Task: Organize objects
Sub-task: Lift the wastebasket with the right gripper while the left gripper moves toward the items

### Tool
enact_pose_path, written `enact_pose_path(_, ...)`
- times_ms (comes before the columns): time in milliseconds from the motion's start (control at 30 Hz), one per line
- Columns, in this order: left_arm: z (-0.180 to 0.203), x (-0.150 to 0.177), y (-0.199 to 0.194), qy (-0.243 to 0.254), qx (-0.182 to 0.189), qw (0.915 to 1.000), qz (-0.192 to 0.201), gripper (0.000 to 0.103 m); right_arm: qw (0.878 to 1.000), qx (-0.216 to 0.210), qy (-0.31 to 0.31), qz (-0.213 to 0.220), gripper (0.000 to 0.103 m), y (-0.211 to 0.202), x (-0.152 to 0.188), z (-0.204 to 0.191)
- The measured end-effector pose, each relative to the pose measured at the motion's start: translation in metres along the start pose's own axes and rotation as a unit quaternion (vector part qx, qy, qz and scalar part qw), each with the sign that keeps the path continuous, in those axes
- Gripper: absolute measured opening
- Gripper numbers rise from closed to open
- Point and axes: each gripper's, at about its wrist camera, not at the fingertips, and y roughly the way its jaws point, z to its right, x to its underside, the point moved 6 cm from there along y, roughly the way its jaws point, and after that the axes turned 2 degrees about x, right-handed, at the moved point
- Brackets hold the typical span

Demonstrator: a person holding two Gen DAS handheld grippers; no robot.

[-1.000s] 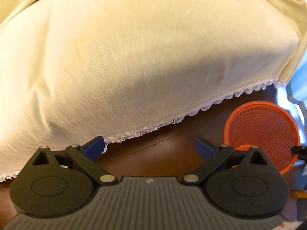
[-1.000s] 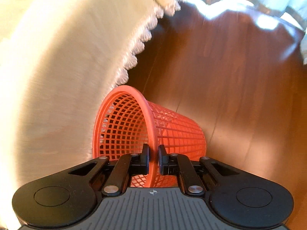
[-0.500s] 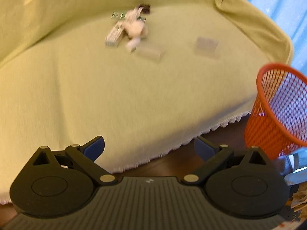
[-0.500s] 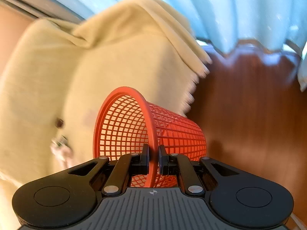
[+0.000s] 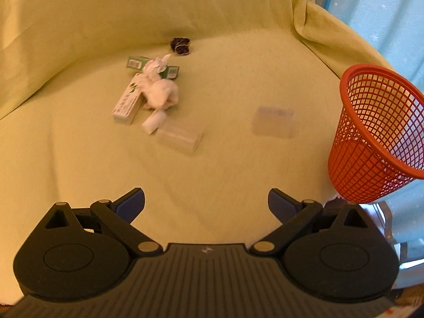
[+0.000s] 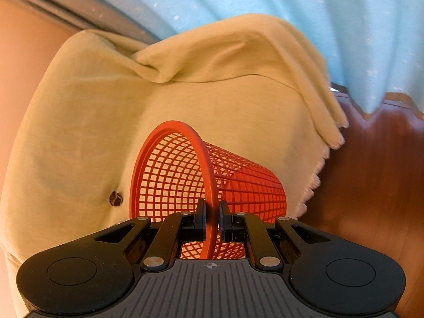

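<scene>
You have the yellow-green cover [image 5: 238,159] spread over what looks like a sofa filling most of both views, with the pale blue curtain [image 6: 291,5] behind it and the dark wood floor [image 6: 376,185] off its fringed edge. The orange mesh basket [image 5: 371,143] is the next biggest thing: your right gripper [image 6: 212,218] is clamped narrowly on its rim, one jaw inside and one outside, and carries it tilted at the right-hand end of the seat, its mouth turned up and toward the clutter; whether its base touches the cover I cannot tell. Your left gripper [image 5: 206,204] is spread wide and holds nothing, hovering over the bare front of the seat. The relation that decides your next move is this: the loose things all lie ahead of the left gripper and to its left, well apart from the basket, so the empty left one is the nearer and, by my reading, the one to fetch while the right one offers the basket. The two clear plastic boxes come first, one [image 5: 181,136] almost straight ahead, the other [image 5: 273,123] further right and nearest the basket. Beyond them the long white carton [image 5: 127,103] lies with its long axis running away from you, tipped slightly right, touching the crumpled white tissue [image 5: 160,90], which partly covers a green-and-white box [image 5: 137,62]. Smallest and furthest is the dark scrunchie [image 5: 180,45], against the backrest
</scene>
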Motion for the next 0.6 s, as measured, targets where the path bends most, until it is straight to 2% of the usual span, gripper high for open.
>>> enact_pose_path(233,0.035,-0.047,0.033,-0.003,-0.003,1.0,0.001,0.097,0.999,-0.008,-0.028,-0.041,0.006,0.042,-0.047,0.015)
enact_pose_path(333,0.049,-0.059,0.05,-0.002,0.002,1.0,-0.003,0.097,0.999,-0.023,-0.017,-0.037,0.005,0.047,-0.062,0.021)
enact_pose_path(500,0.07,-0.069,0.078,0.003,0.011,0.9998,-0.019,0.097,0.999,-0.008,-0.017,-0.043,0.005,0.054,-0.083,0.029)
enact_pose_path(600,0.079,-0.07,0.093,0.012,0.015,0.9994,-0.029,0.097,0.998,0.02,-0.021,-0.05,0.006,0.056,-0.089,0.037)
